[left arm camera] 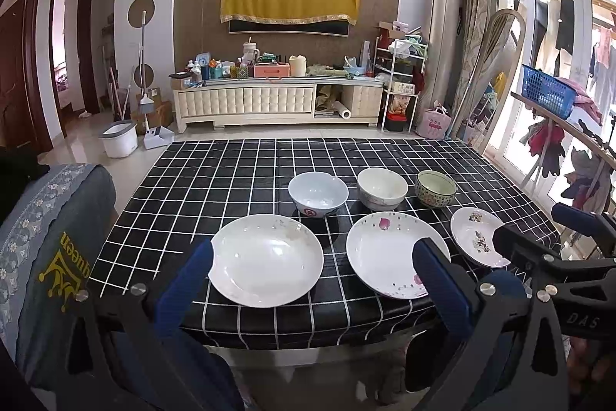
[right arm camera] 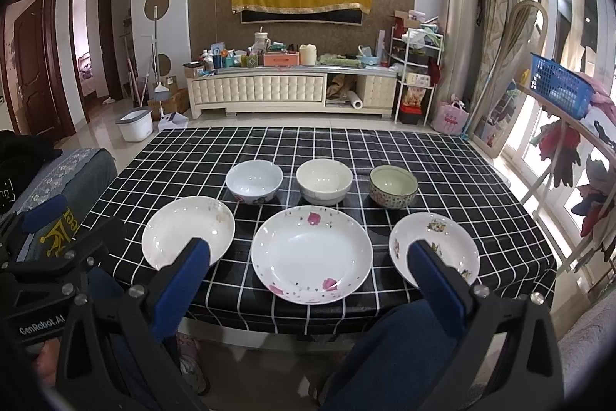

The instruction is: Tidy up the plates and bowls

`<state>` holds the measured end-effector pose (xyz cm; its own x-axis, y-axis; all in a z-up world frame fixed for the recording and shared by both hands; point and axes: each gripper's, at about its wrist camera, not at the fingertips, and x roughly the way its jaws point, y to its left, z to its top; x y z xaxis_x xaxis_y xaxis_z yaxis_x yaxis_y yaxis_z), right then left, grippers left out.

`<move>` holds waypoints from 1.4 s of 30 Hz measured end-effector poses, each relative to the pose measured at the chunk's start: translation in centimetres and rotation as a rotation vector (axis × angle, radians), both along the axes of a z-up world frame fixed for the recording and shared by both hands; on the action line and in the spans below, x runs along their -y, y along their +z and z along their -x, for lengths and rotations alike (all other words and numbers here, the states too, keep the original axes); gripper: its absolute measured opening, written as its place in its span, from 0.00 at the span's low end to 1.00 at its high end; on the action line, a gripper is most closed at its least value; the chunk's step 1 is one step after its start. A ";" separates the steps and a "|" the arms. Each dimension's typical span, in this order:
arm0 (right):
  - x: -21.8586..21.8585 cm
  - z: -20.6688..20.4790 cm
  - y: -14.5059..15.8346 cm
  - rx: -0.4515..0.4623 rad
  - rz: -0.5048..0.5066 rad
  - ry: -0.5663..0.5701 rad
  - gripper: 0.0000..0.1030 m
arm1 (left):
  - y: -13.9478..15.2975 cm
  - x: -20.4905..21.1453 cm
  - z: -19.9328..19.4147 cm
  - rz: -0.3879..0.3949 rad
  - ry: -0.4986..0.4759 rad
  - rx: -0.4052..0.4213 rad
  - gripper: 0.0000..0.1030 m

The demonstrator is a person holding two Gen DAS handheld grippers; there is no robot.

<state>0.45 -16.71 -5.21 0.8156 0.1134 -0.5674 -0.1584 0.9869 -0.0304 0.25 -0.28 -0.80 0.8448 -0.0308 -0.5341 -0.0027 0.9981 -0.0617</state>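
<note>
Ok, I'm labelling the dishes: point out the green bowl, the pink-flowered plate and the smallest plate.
green bowl (right arm camera: 393, 186): right wrist view, inside.
pink-flowered plate (right arm camera: 312, 253): right wrist view, centre.
smallest plate (left arm camera: 475, 234): left wrist view, centre.

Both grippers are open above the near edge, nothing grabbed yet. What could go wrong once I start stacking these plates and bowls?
The pink-flowered plate and the plain white plate lie near the table's front edge; a nudge could slide them off. Shallow glossy rims may slip from the blue pads. The three bowls stand close together, so reaching for one might knock its neighbour.
</note>
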 end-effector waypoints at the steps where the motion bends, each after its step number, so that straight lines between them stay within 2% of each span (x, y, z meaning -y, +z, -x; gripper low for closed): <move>1: -0.1 -0.1 0.0 -0.001 0.001 0.001 1.00 | 0.0 -0.1 0.0 0.002 0.000 0.000 1.00; 32: -0.2 -0.3 -0.1 -0.016 -0.018 -0.005 1.00 | 0.2 -0.4 0.0 0.003 -0.005 -0.001 1.00; 38: -1.1 -2.5 0.5 -0.017 0.002 -0.026 1.00 | 1.0 -2.7 -1.7 -0.009 0.042 0.001 1.00; 40: -1.6 -3.3 0.6 -0.007 0.011 -0.030 1.00 | 0.9 -3.6 -2.8 -0.039 0.079 -0.011 1.00; 42: -2.1 -3.9 0.7 0.021 0.016 -0.039 1.00 | 0.7 -4.6 -3.9 -0.036 0.108 -0.037 1.00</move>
